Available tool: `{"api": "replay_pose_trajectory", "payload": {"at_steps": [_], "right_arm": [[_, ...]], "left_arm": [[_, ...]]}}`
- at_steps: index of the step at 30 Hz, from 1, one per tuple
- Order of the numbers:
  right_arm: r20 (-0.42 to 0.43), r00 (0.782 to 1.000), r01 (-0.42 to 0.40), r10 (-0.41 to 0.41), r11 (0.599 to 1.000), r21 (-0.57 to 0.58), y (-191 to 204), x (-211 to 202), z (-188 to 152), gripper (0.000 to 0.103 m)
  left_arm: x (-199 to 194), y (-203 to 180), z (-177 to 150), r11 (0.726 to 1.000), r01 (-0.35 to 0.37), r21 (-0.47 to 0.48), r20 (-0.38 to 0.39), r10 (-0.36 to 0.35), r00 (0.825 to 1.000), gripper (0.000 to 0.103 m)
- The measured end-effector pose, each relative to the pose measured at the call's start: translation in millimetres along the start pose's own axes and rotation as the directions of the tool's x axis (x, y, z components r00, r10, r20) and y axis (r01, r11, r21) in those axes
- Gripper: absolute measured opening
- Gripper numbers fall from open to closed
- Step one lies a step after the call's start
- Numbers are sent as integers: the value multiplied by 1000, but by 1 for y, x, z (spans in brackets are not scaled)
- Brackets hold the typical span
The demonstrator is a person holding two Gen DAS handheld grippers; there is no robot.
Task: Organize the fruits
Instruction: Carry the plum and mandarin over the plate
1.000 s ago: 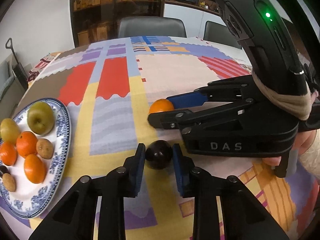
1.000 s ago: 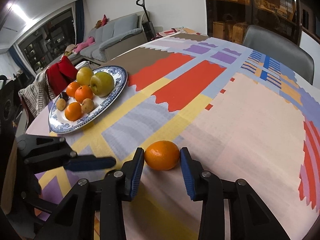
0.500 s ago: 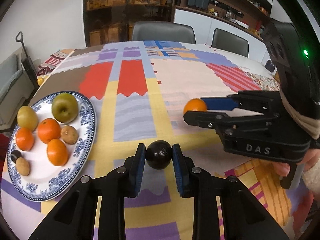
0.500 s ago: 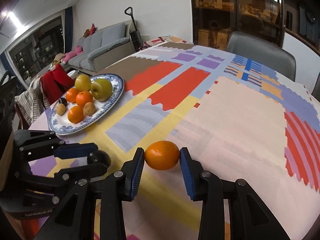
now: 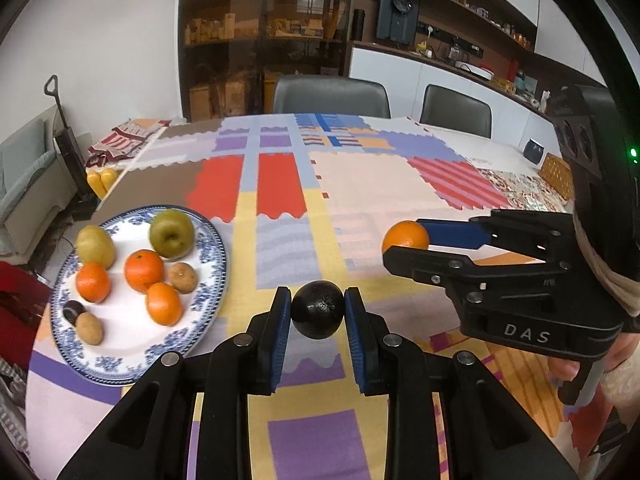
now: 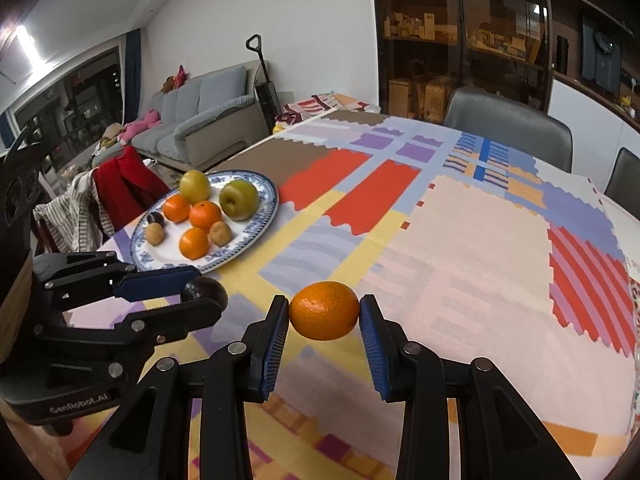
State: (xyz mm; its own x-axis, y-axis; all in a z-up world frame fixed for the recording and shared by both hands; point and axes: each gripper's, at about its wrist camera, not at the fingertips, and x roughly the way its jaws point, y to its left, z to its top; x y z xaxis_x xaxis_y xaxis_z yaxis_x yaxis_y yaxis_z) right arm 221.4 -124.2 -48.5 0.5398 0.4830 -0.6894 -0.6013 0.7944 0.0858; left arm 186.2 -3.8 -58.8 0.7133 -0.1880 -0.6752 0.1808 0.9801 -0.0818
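My left gripper [image 5: 318,310] is shut on a dark round fruit [image 5: 318,309] and holds it above the patchwork tablecloth; it also shows in the right wrist view [image 6: 204,290]. My right gripper [image 6: 324,312] is shut on an orange [image 6: 324,311], also held above the cloth, and seen in the left wrist view [image 5: 405,234]. A blue-patterned white plate [image 5: 208,240] [image 6: 264,216] lies to the left. It holds two green apples, three oranges, two brown kiwis and a small dark fruit.
Grey chairs [image 5: 330,94] stand at the table's far edge. A dark jar [image 5: 534,150] and a patterned box sit at the far right of the table. A sofa [image 6: 200,120] and a chair draped with clothes [image 6: 100,196] stand beyond the table's left edge.
Both grippers have risen off the table with their fruits in them. The plate now shows fuller and nearer the middle in both views.
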Motion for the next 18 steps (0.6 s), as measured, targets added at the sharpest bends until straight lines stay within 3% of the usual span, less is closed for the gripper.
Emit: {"api": "replay_pose_trajectory", "payload": {"at_steps": [18], "right_arm": [[71,997,-4,2,1000,24,61,-23,11,38]], "left_arm": [[-57,45,-15,995,-51,-84,82,58,995,27]]}}
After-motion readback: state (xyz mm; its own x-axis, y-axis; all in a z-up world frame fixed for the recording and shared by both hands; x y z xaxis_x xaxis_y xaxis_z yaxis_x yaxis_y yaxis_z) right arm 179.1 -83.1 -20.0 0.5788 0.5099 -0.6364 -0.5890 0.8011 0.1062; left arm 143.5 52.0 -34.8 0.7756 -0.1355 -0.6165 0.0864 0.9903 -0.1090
